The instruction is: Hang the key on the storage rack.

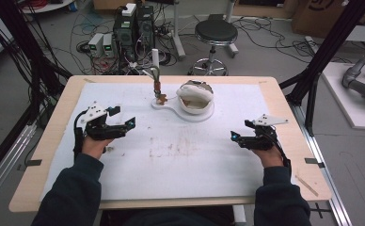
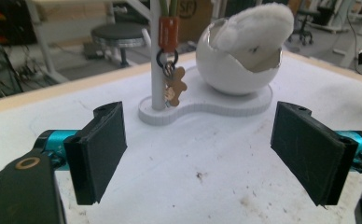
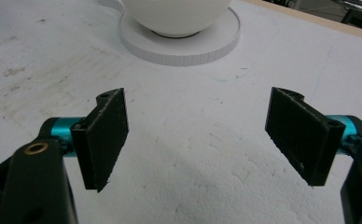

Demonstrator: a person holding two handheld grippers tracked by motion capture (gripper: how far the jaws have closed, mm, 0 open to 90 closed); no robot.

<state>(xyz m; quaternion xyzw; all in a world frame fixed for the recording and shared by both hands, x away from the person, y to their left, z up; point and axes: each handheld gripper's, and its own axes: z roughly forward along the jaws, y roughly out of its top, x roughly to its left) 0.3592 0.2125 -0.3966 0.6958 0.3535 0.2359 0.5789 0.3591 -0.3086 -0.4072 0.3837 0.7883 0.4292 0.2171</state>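
Observation:
A white egg-shaped bowl [image 1: 195,97] sits on a flat white stand [image 1: 204,115] at the back middle of the table. A thin post [image 1: 156,75] rises from the stand's left end. From the post hangs a small brown gingerbread-man charm [image 2: 174,86] on a black ring under an orange sleeve [image 2: 168,31]. A white fluffy thing [image 2: 258,23] lies in the bowl [image 2: 235,63]. My left gripper [image 1: 122,121] hovers open at the left, facing the post. My right gripper [image 1: 237,137] stands open at the right, nothing between its jaws. The stand's round base [image 3: 184,44] lies ahead of it.
A white foam sheet [image 1: 171,155] with brown stains covers the wooden table [image 1: 284,108]. Behind the table are a black stool [image 1: 215,35], computer boxes [image 1: 131,28] and many cables on the floor. Black frame posts [image 1: 321,56] stand at both sides.

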